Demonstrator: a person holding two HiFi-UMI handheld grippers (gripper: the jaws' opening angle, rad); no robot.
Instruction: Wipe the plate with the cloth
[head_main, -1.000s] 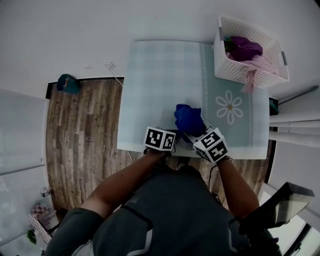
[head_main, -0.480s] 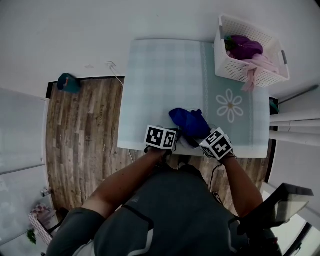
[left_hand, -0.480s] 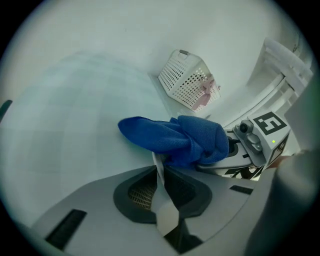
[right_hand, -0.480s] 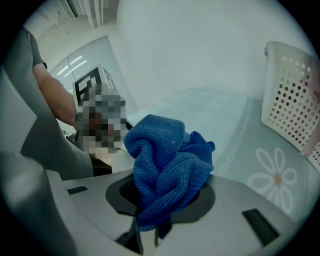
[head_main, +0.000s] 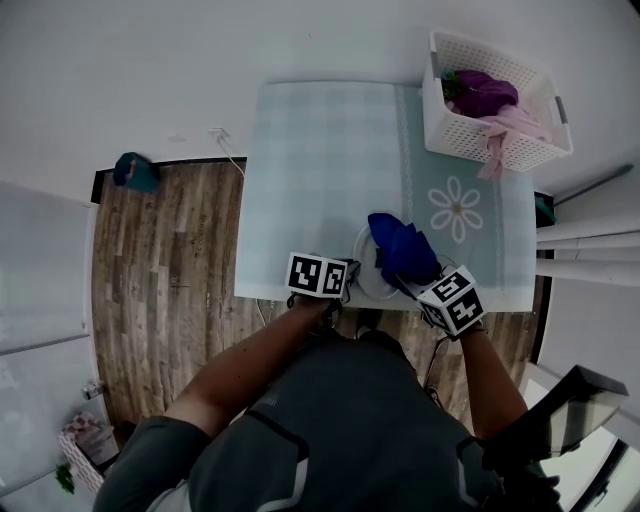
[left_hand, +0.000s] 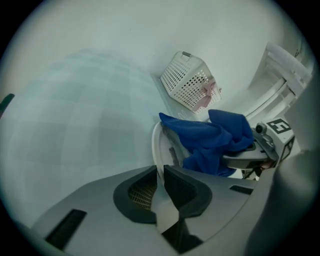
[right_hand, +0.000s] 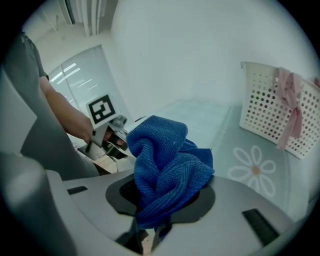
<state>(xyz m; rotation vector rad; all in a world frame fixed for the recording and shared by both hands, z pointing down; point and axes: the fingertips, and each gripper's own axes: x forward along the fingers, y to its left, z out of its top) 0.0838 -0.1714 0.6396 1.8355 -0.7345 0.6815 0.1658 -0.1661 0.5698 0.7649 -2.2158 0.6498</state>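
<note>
A white plate (head_main: 366, 275) stands tilted near the table's front edge. My left gripper (head_main: 351, 274) is shut on its near rim; in the left gripper view the rim (left_hand: 156, 150) runs straight in between the two jaws. A crumpled blue cloth (head_main: 402, 250) lies against the plate's right part, bunched in my right gripper (head_main: 416, 283), which is shut on it. In the right gripper view the cloth (right_hand: 167, 167) fills the jaws and hides the plate. The left gripper's marker cube (right_hand: 102, 110) shows behind the cloth.
A white perforated basket (head_main: 495, 135) with purple and pink cloths stands at the table's far right corner. The pale green tablecloth (head_main: 320, 160) has a daisy print (head_main: 457, 211). Wooden floor and a teal object (head_main: 135, 167) lie to the left of the table.
My right gripper has carried the blue cloth to the right across the plate, uncovering more of the plate's white face. The left gripper has kept still on the rim.
</note>
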